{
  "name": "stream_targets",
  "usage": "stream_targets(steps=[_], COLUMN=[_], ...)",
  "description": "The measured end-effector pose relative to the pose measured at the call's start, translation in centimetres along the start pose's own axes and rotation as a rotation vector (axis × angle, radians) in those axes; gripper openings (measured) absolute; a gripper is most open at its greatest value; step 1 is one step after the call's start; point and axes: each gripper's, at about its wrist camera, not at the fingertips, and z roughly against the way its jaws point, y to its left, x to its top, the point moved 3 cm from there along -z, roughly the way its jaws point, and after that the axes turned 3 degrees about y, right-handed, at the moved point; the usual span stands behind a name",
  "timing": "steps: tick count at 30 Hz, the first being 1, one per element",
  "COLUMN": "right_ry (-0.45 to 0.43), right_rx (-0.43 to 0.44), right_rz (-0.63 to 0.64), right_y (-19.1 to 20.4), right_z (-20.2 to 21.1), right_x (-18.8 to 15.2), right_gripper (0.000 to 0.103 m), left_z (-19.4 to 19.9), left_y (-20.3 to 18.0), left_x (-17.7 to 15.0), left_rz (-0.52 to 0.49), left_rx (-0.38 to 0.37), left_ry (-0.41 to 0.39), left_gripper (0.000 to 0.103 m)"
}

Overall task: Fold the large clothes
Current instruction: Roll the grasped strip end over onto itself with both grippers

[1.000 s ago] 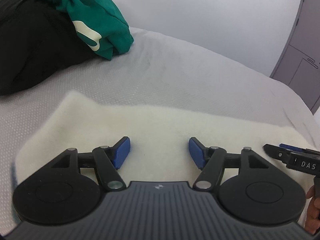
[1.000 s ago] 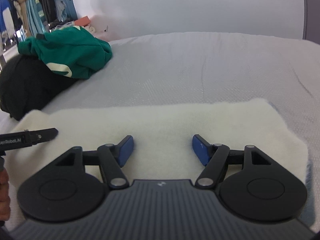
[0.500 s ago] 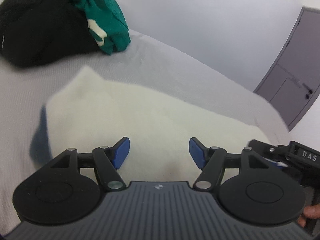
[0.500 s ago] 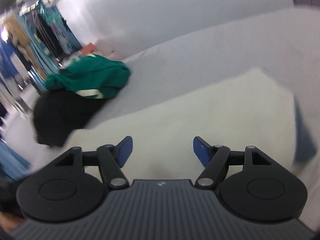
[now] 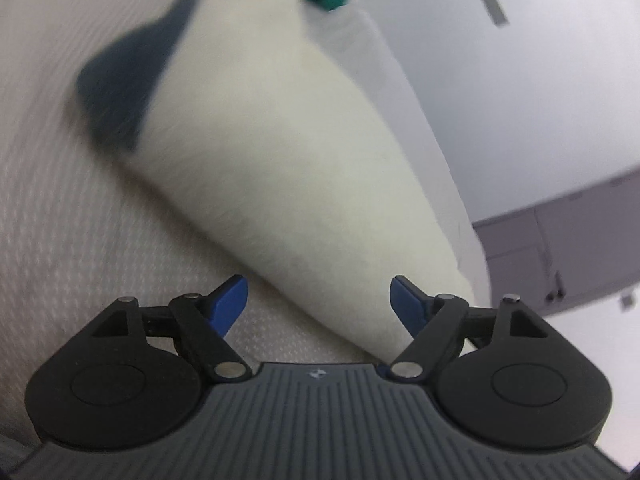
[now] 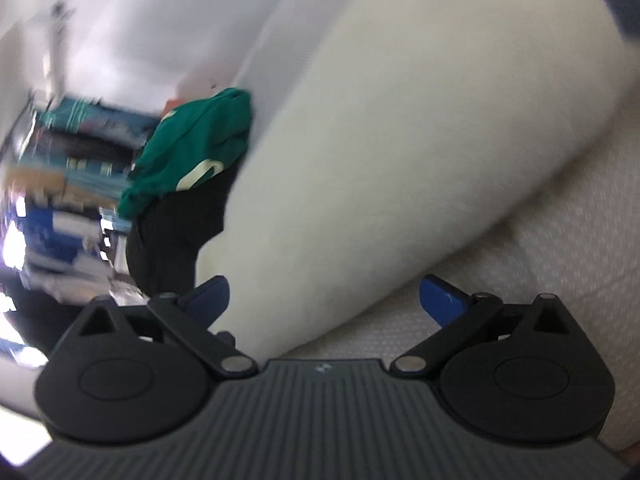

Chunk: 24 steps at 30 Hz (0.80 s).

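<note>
Left wrist: we see left tongs (image 5: 318,300) spread, having just widened, nothing pinched; cream fleece garment (image 5: 280,152) lies on bed (image 5: 60,240), its near end between pads, navy lining (image 5: 124,80) at far corner.
Right wrist: we see right tongs (image 6: 324,300) wide apart, just widened, empty; fleece edge between pads; green garment (image 6: 192,152) on black heap (image 6: 176,232) beyond fleece.

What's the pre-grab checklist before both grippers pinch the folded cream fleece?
1. Left gripper open, jaws just widened: ok.
2. Right gripper open, jaws just widened: ok.
3. Cream fleece edge between left fingertips: ok, pads not pressing.
4. Fleece edge between right fingertips: ok, pads not pressing.
5. Fold lying flat and aligned on the bedsheet: cannot tell, blurred; a dark blue layer sticks out at the far end.
6. Green garment and black garment off the fleece: cannot tell, they overlap its far end in view.
</note>
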Motion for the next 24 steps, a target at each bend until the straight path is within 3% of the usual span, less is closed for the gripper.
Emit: stream_targets(steps=[7, 12, 17, 24], right_ry=[-0.050, -0.146, -0.233, -0.363], right_rx=[-0.019, -0.024, 0.004, 0.034], right_rz=[-0.204, -0.215, -0.273, -0.271], right_y=[-2.8, -2.2, -3.1, -4.1], right_z=[-1.4, -1.1, 1.2, 4.9], right_x=[1.3, 2.2, 2.5, 2.4], right_gripper=[0.103, 0.103, 0.103, 0.103], left_z=[-1.6, -2.8, -2.4, -1.9], left_y=[2.9, 4.7, 4.9, 5.1], left_x=[0.8, 1.8, 2.4, 2.4], left_rz=[0.204, 0.343, 0.368, 0.376], left_rx=[-0.079, -0.141, -0.194, -0.209], left_ry=[0.012, -0.018, -0.074, -0.139], left_gripper=[0.084, 0.084, 0.083, 0.083])
